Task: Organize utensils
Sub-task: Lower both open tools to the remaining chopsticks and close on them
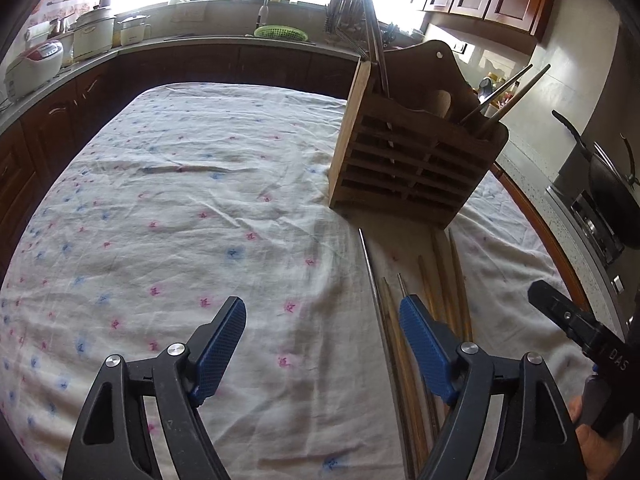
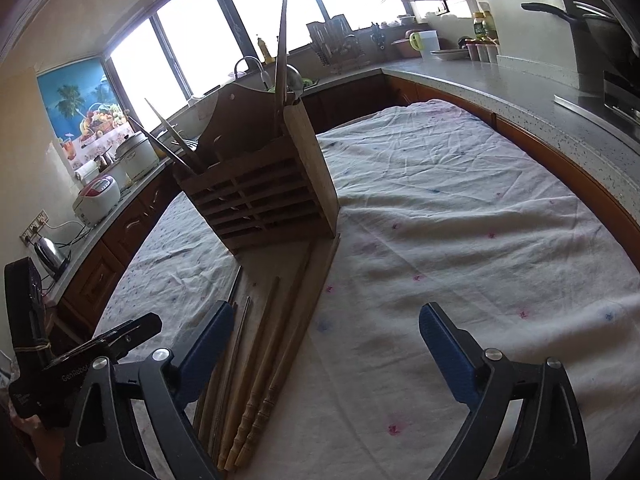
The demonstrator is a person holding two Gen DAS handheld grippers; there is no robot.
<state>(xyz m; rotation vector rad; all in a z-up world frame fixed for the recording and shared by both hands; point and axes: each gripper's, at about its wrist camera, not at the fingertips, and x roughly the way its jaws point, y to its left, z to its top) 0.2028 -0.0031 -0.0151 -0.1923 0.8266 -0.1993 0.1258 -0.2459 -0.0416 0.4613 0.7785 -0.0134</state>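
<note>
Long thin chopsticks (image 2: 256, 368) — wood and shiny metal — lie on the wrinkly flowered cloth (image 1: 192, 208) before the slatted wooden holder (image 1: 412, 160), between the left gripper (image 1: 322, 344) and right gripper (image 2: 326, 344) — both tilted down, jaws apart, empty.

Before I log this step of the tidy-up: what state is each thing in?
left gripper: open, empty
right gripper: open, empty
wooden holder: upright on the tablecloth, some chopsticks already inside
loose chopsticks: lying flat on the cloth in front of the holder
</note>
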